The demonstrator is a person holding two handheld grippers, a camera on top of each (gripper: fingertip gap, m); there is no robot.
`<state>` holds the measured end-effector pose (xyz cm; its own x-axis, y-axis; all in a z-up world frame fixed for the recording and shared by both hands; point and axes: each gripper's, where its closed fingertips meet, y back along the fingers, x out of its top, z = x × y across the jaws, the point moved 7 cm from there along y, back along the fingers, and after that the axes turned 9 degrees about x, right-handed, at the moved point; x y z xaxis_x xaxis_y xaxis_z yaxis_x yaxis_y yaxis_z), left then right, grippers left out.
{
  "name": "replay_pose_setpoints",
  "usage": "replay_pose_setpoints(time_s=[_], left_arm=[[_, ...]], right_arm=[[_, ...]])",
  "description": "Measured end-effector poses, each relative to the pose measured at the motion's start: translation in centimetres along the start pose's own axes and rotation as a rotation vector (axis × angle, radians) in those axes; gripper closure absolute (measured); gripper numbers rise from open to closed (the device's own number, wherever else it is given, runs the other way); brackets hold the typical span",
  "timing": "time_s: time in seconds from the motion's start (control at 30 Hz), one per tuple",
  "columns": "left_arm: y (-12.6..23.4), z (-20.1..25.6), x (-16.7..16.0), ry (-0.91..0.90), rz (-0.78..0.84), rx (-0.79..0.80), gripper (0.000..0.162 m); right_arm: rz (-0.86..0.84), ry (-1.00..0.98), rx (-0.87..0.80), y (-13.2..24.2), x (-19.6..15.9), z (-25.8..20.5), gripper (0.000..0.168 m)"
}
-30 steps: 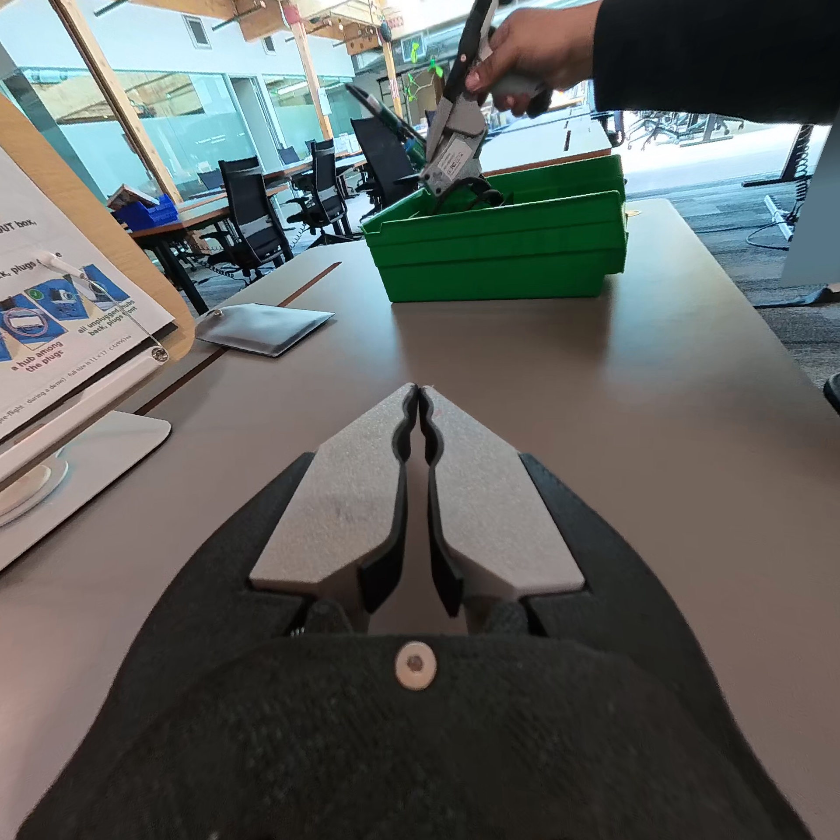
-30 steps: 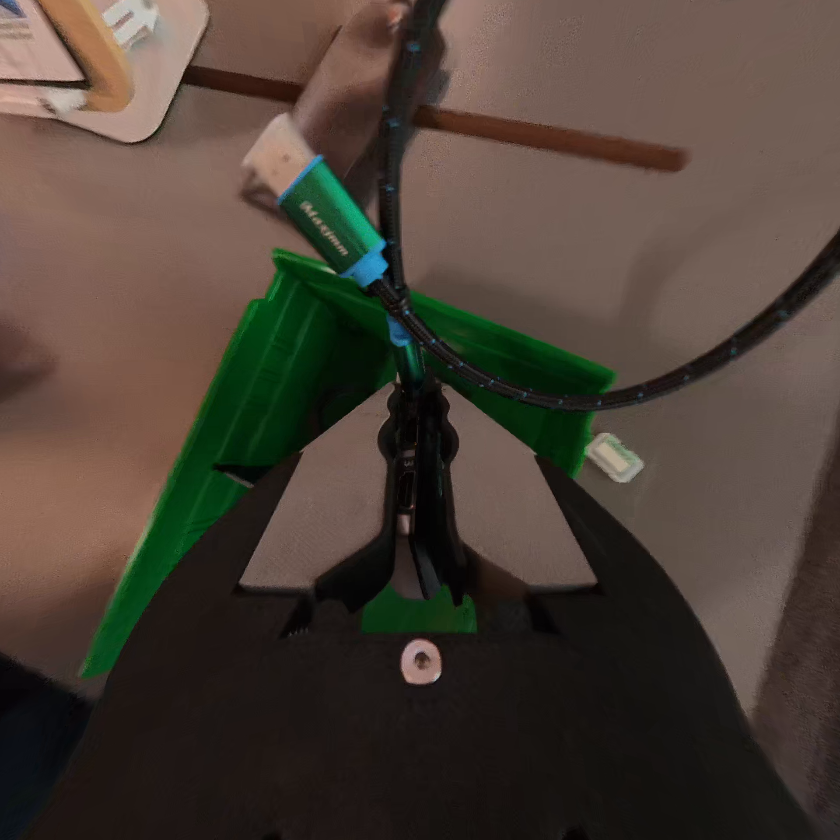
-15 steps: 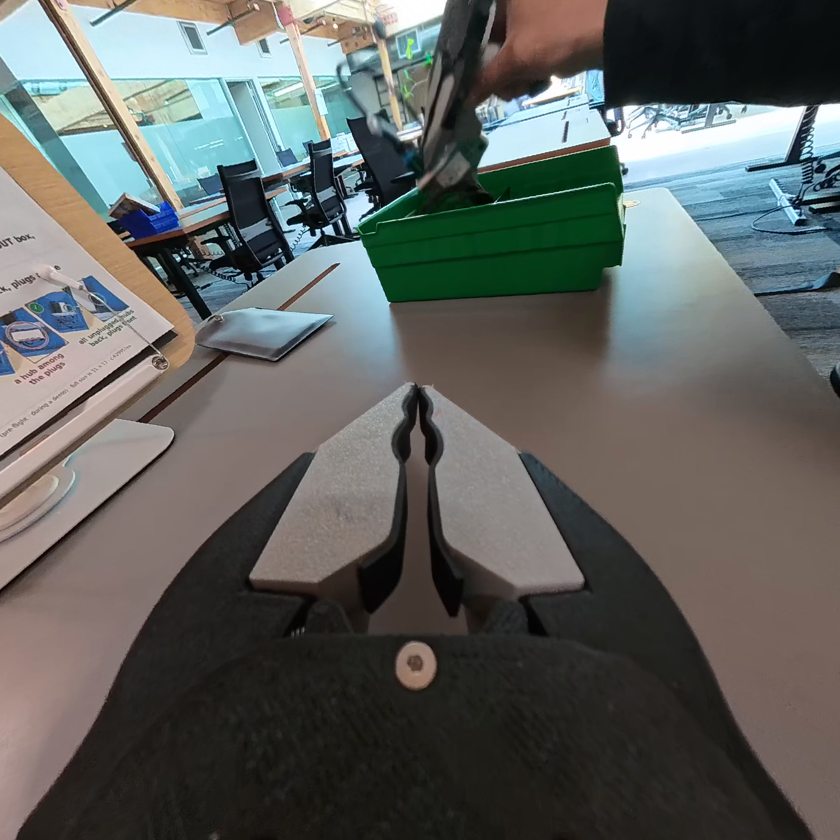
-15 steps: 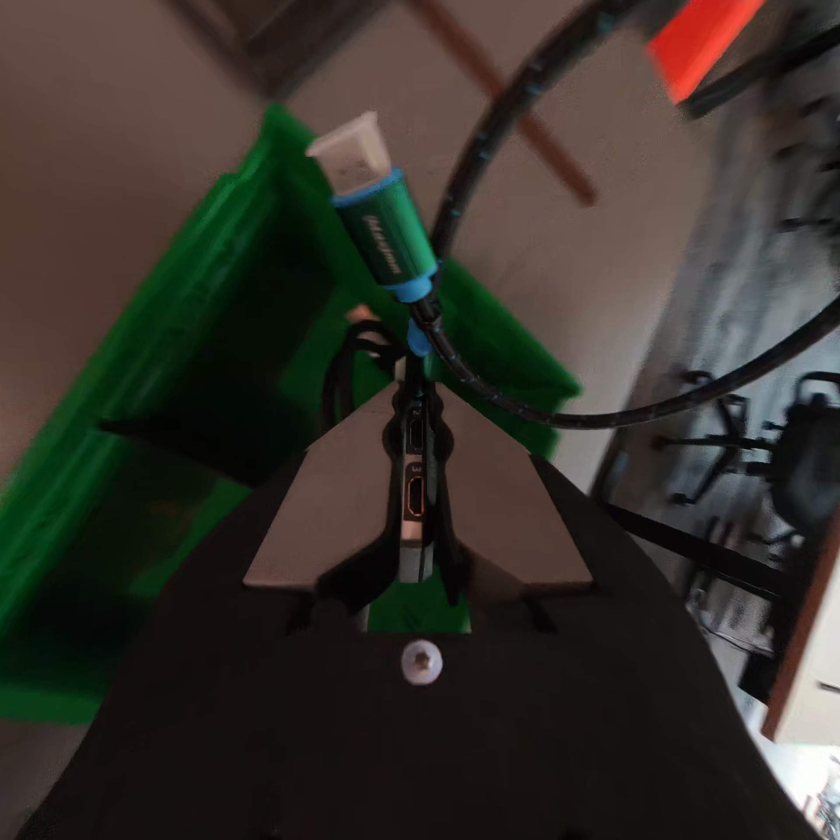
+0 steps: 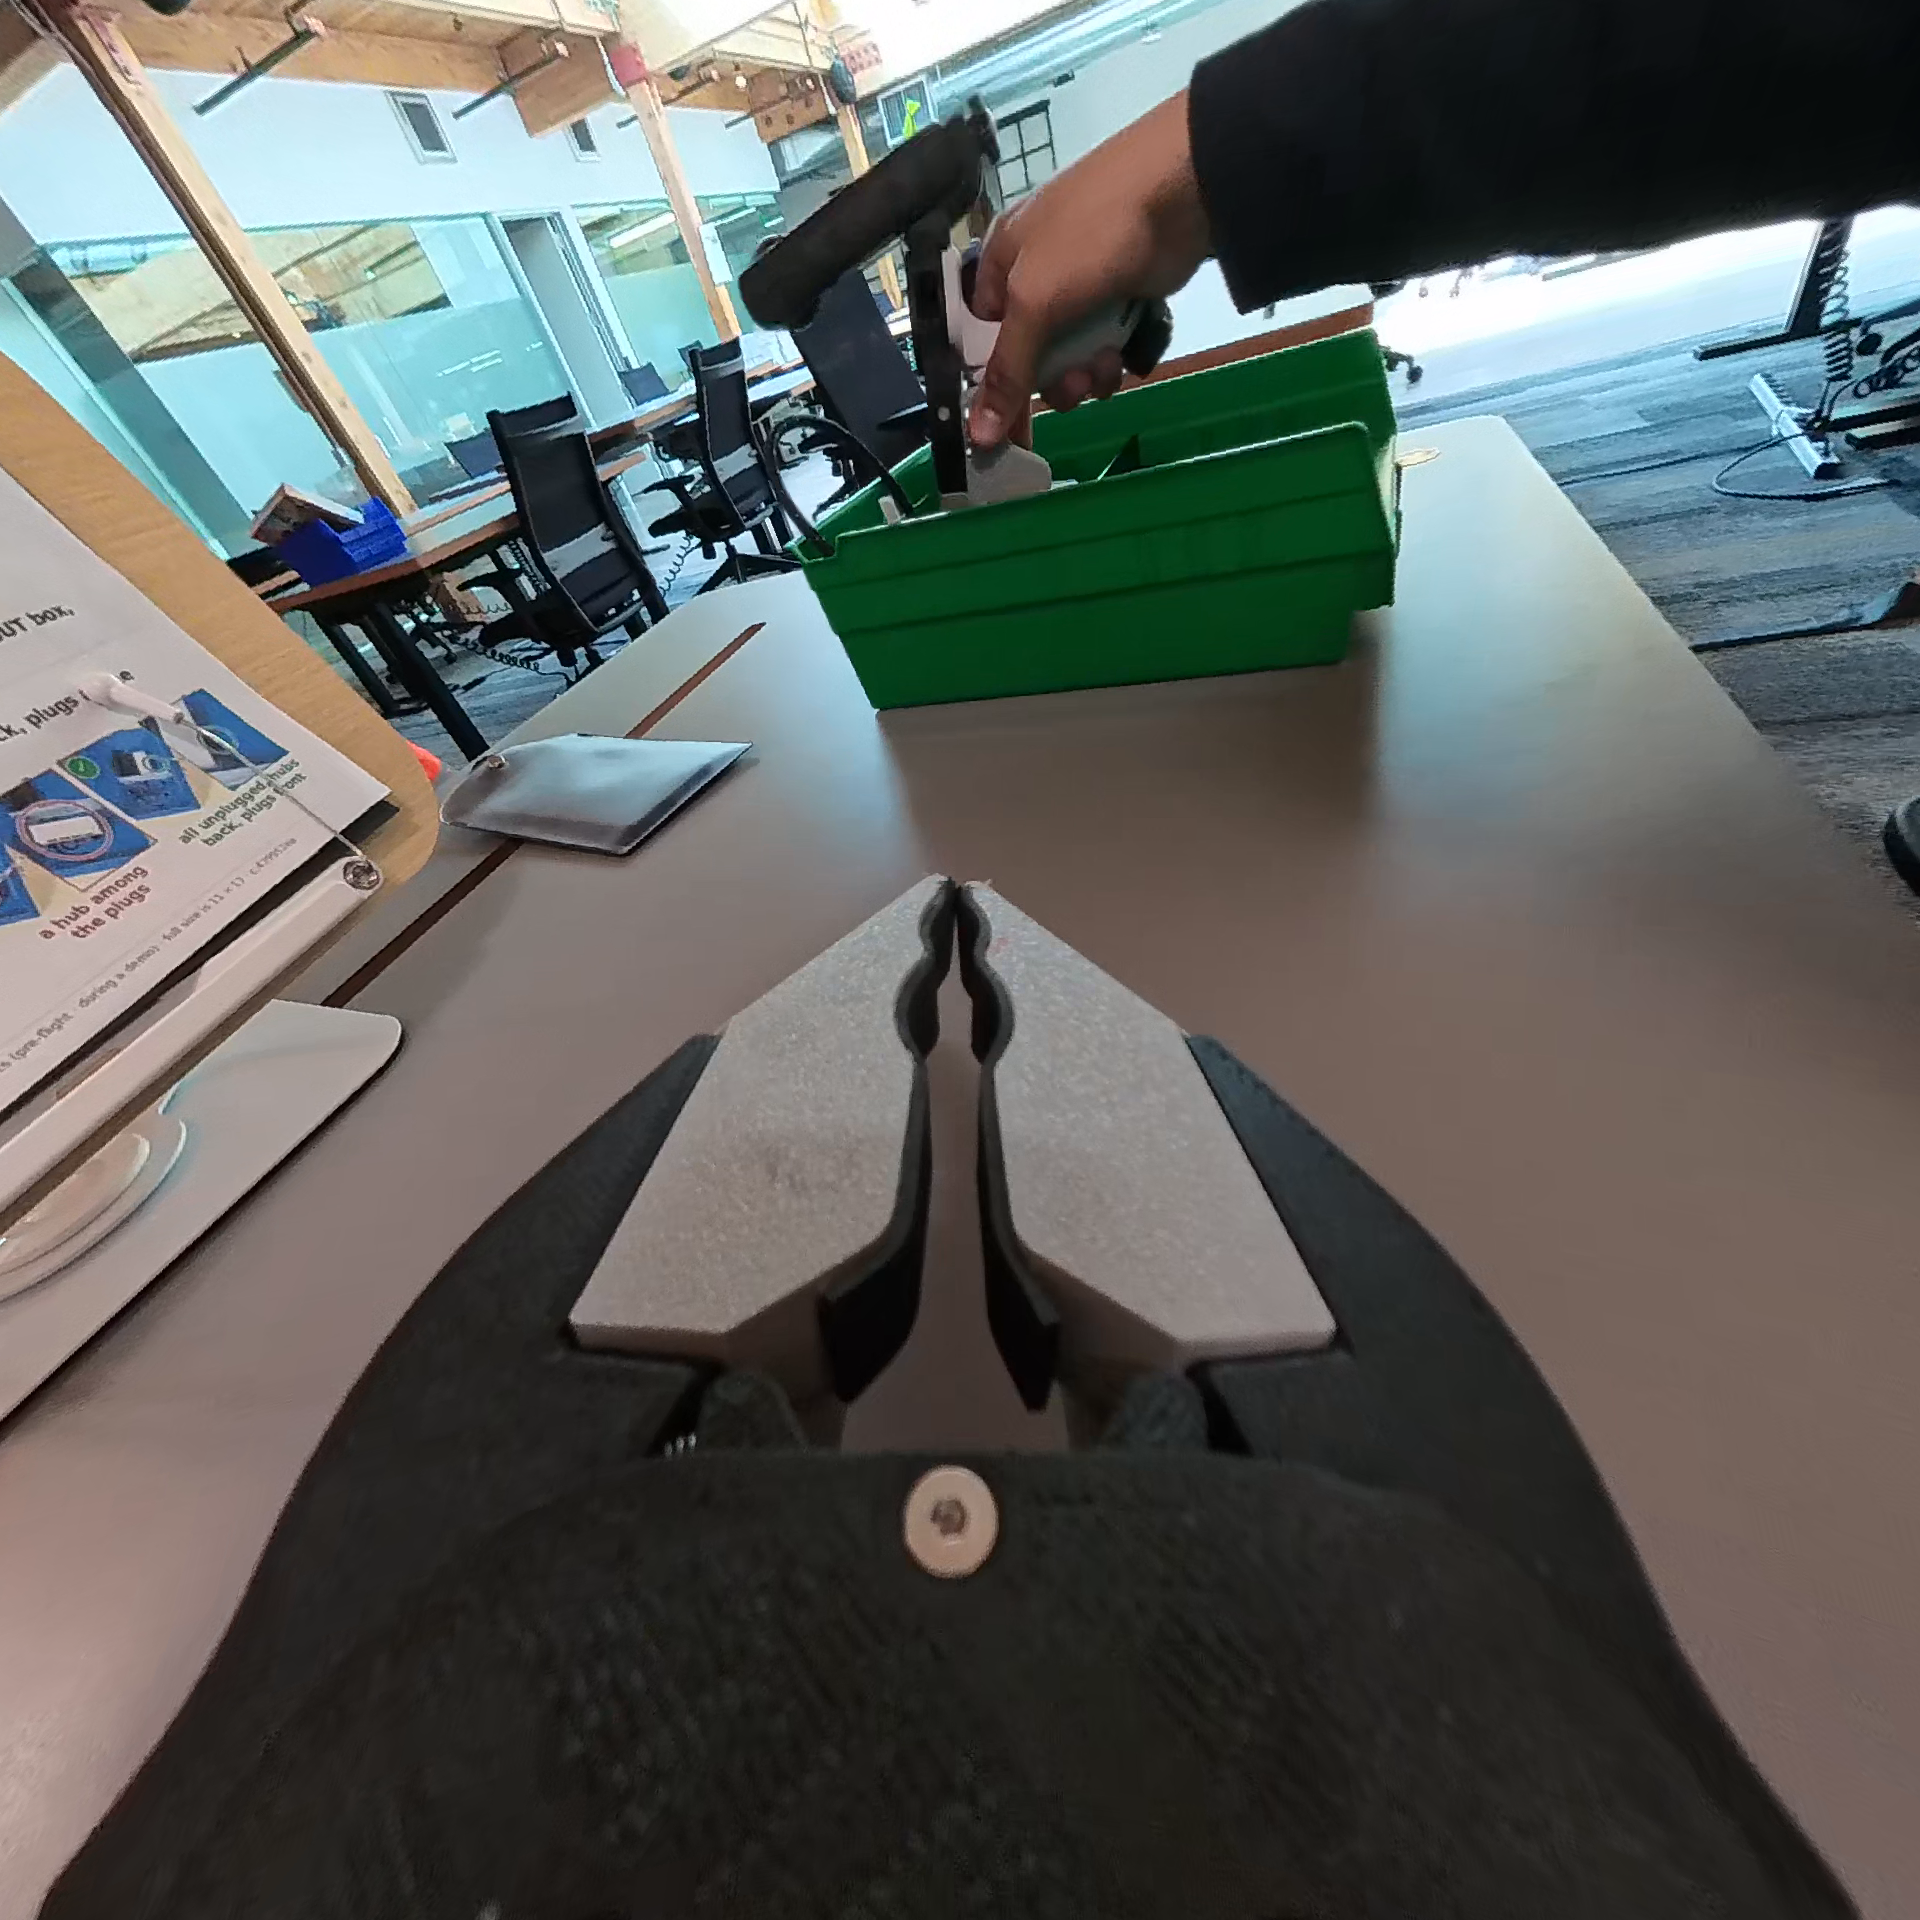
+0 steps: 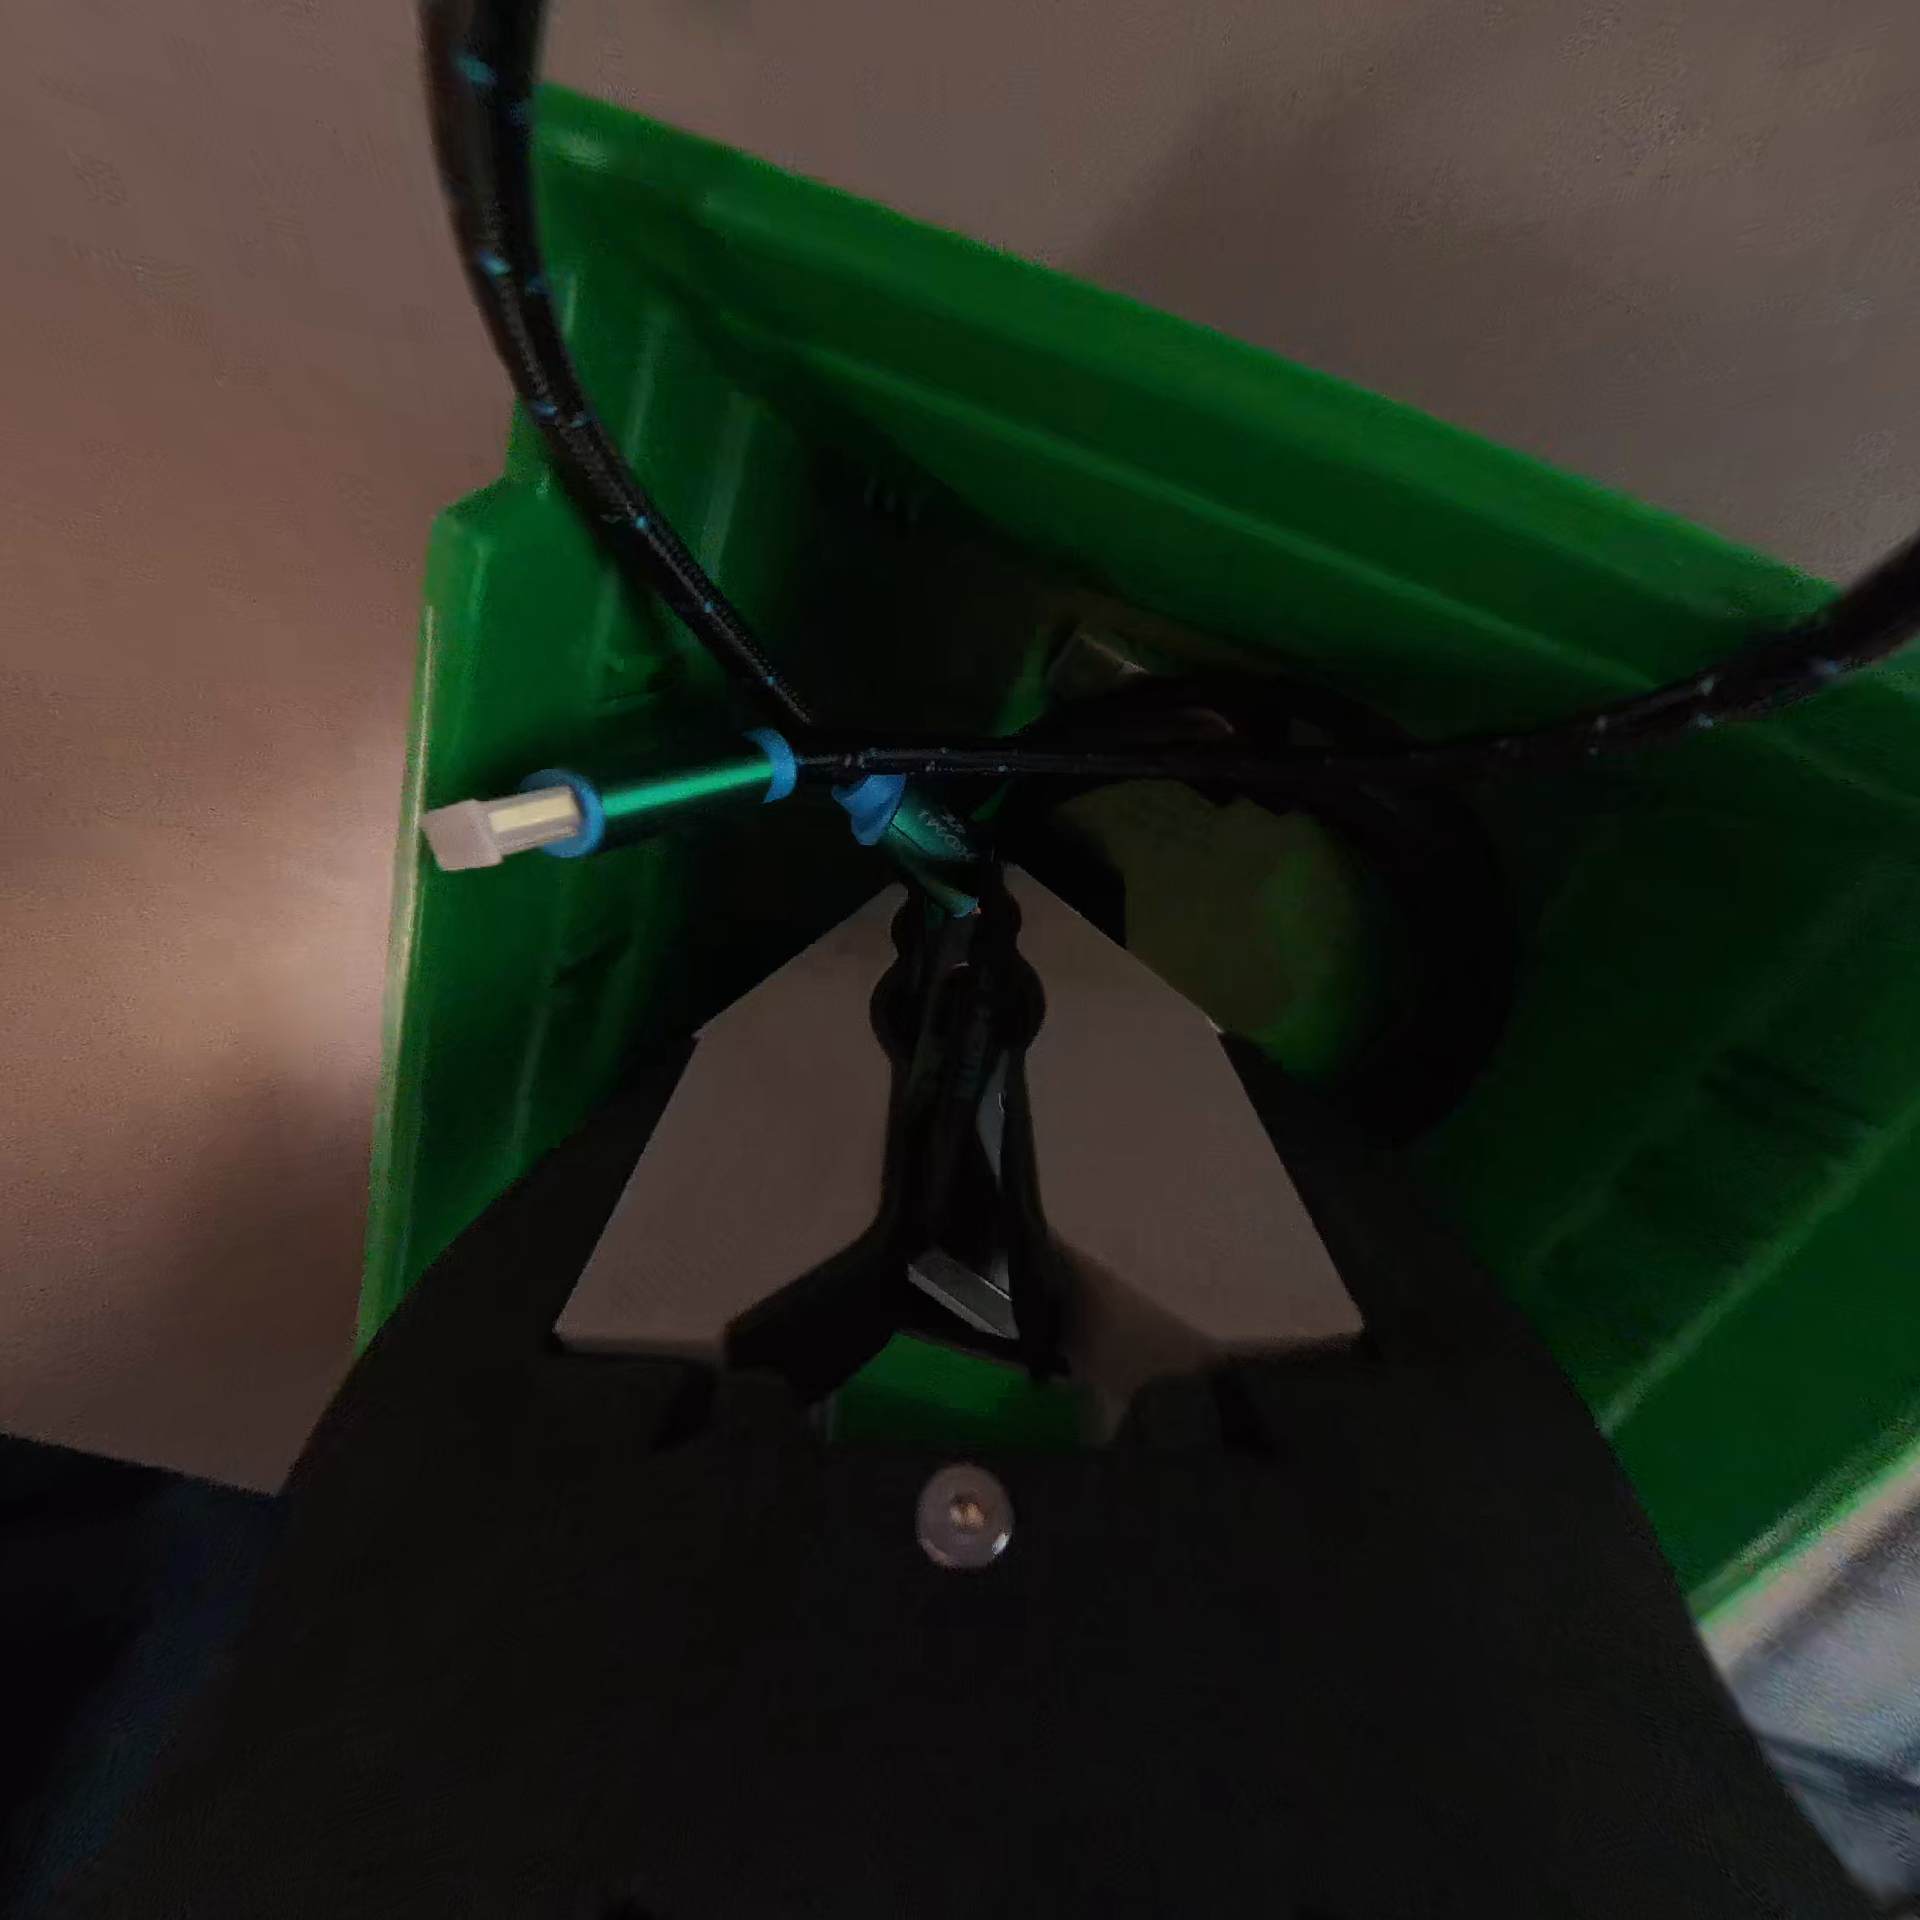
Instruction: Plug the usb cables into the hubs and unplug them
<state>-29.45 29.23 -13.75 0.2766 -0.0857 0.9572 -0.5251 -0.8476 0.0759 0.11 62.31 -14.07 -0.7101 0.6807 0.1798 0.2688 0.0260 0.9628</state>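
Left wrist view showed the left gripper (image 5: 957, 914) low over the brown table (image 5: 1351, 935), its fingers pressed together on nothing. Farther off, the right gripper (image 6: 961, 914) reached into the green bin (image 5: 1101, 603), clamped on a small grey box (blurry) with braided cables (image 6: 540, 343).

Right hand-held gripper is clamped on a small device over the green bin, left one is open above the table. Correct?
Not quite. The left hand-held gripper is shut, tips together, empty, above the table, as the left wrist view shows. The right hand-held gripper does clamp a small device over the green bin.
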Motion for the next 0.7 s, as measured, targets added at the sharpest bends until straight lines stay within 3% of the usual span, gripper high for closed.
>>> replay_pose_setpoints(time_s=[0.23, 0.4, 0.47, 0.57, 0.63, 0.7], left_arm=[[0.1, 0.3, 0.4, -0.012, 0.012, -0.007, 0.162], [-0.2, 0.4, -0.4, -0.031, -0.022, -0.017, 0.162], [-0.2, 0.3, -0.3, -0.032, -0.021, -0.012, 0.162], [-0.1, 0.2, -0.2, -0.027, -0.016, -0.01, 0.162], [-0.2, 0.3, -0.2, -0.031, -0.018, -0.01, 0.162], [-0.2, 0.3, -0.3, -0.035, -0.022, -0.012, 0.162]], right_arm=[[0.304, -0.203, 0.319, 2.2, -0.9, 0.8, 0.141], [0.496, -0.128, 0.258, 8.5, -1.5, 0.9, 0.149], [0.477, -0.075, 0.247, 9.9, -2.2, 0.6, 0.168], [0.276, -0.019, 0.273, 8.8, -3.8, -0.2, 0.168], [0.131, 0.006, 0.207, 6.7, -4.7, -0.2, 0.168], [0.078, 0.021, 0.17, 4.8, -4.6, -0.3, 0.168]])
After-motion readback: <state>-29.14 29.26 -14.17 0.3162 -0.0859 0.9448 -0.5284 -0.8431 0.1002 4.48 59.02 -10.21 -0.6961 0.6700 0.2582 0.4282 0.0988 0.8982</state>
